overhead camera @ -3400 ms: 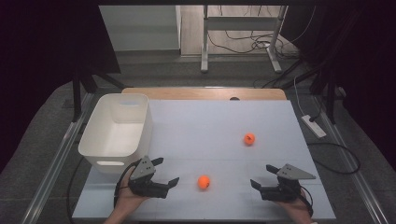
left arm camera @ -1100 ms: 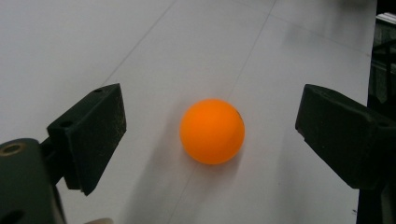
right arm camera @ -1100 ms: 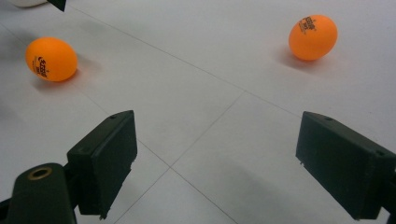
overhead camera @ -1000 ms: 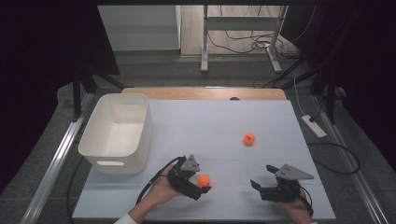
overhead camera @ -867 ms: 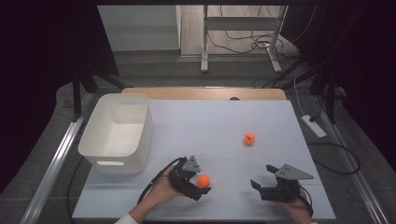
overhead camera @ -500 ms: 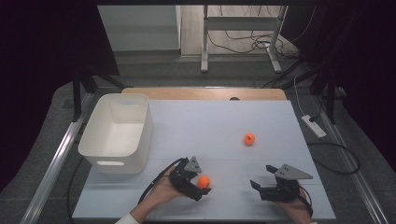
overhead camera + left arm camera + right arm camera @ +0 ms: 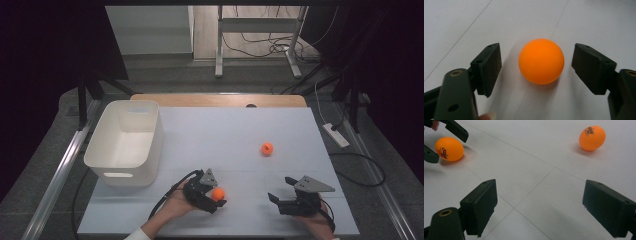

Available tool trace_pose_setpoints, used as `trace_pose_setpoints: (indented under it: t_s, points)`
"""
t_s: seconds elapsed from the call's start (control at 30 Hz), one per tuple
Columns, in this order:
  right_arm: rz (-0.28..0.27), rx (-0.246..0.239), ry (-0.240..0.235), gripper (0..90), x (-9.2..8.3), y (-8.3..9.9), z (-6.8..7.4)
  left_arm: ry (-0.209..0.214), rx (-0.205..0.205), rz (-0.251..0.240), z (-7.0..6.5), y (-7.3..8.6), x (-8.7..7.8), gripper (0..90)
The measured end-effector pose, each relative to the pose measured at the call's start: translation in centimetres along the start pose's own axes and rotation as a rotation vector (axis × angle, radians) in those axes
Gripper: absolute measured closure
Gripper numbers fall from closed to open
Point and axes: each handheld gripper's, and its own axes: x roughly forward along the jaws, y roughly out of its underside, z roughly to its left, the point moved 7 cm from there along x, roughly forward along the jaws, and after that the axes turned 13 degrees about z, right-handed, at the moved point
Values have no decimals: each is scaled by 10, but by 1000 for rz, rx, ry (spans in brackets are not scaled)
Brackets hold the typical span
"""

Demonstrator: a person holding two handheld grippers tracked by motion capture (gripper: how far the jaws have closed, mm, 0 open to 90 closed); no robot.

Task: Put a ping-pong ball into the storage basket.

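My left gripper (image 7: 537, 66) is spread wide around the small orange plastic ping-pong ball (image 7: 541, 61), centre frame, pads clear of it. Likely light, smooth, prone to roll: squeeze across its middle, gently. My right gripper (image 7: 549, 207) gapes empty; 2nd ball (image 7: 592, 138) upper right.

This is looking like a lab or test room: dark curtains are hanging around a pale grey gridded tabletop (image 7: 210, 135), loose black cables (image 7: 260, 42) are trailing over the floor behind, and a white power strip (image 7: 336, 135) is lying alongside.
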Motion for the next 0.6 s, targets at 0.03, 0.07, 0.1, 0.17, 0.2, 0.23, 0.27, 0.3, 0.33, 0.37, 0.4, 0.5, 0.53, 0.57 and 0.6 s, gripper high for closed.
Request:
trace_pose_setpoints:
  t_s: [0.03, 0.07, 0.1, 0.17, 0.2, 0.23, 0.27, 0.3, 0.33, 0.37, 0.4, 0.5, 0.53, 0.57, 0.6]
  points:
    - [0, 0, 0, 129, 0, 0, 0, 0, 3, 1, 0, 0, 0, 293]
    - [0, 0, 1, 128, 0, 0, 0, 0, 3, 1, 0, 0, 0, 308]
    - [0, 0, 1, 129, 0, 0, 0, -1, 6, 2, 0, 0, 0, 319]
    - [0, 0, 1, 129, 0, 0, 0, -2, 6, 1, 0, 0, 0, 347]
    - [0, 0, 2, 129, 0, 0, 0, -5, 16, 9, 0, 1, 0, 347]
    - [2, 1, 4, 128, 0, 0, -1, -5, 16, 9, 0, 1, 0, 359]
    - [1, 3, 4, 129, -1, 0, -1, -6, 18, 9, 0, 1, 0, 372]
    - [-1, 3, 3, 129, -1, 0, -1, -6, 18, 9, 0, 1, 0, 391]
    - [1, 2, 4, 129, -1, 0, -1, -7, 21, 8, 0, 1, 0, 409]
    - [0, 1, 5, 129, -1, 0, -1, -12, 24, 6, -1, 1, 0, 427]
    - [0, 1, 5, 129, -1, 0, -1, -12, 24, 6, -1, 1, 0, 445]
    - [0, 1, 5, 129, -1, 0, -1, -10, 28, 4, -1, 2, 0, 483]
    - [0, 1, 5, 129, -1, 0, -1, -11, 28, 1, -2, 1, -1, 501]
    - [-1, 1, 6, 129, -1, 0, -1, -16, 30, 2, -2, 1, -1, 502]
    - [-1, 2, 6, 129, -1, 0, -2, -15, 29, 1, -2, 1, -1, 504]
